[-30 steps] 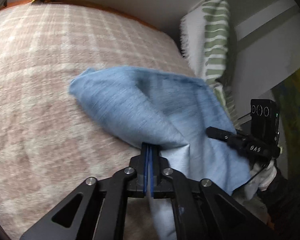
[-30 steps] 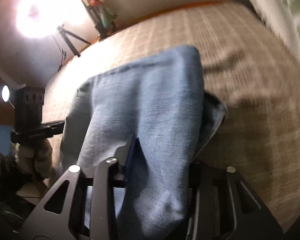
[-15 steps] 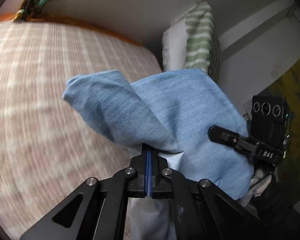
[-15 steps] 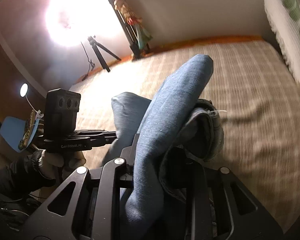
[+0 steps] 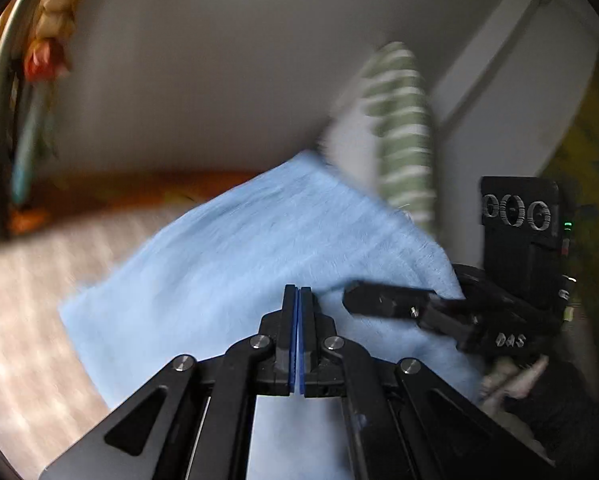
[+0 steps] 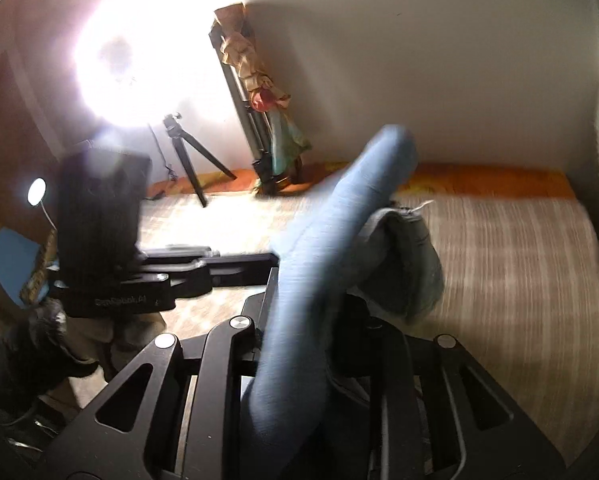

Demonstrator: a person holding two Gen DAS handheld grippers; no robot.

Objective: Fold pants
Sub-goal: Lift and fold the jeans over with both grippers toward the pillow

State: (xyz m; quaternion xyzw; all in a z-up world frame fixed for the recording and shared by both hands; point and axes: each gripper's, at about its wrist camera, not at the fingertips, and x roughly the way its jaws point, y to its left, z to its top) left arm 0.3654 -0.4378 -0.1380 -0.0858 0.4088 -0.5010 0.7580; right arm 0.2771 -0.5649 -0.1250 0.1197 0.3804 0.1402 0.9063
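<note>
- Blue denim pants (image 5: 235,264) are held up off the bed cover (image 5: 23,320), with both grippers at the near end of the cloth.
- Left gripper (image 5: 298,300): fingers are pressed together, blue pads touching; cloth lies around and below the tips, but a pinch on it cannot be confirmed.
- Right gripper (image 6: 299,300): tips are buried under draped fabric, so the finger state cannot be told.
- In the right wrist view, pants (image 6: 339,216) are draped over the gripper in a rolled fold, with a frayed hem bunched on the right.
- Checked bed cover is seen below in both views, motion-blurred.
- A green-striped pillow (image 5: 403,136) is propped against the wall behind the pants.
- A tripod (image 6: 187,152) is lit by a bright lamp (image 6: 139,40) at the far side.
</note>
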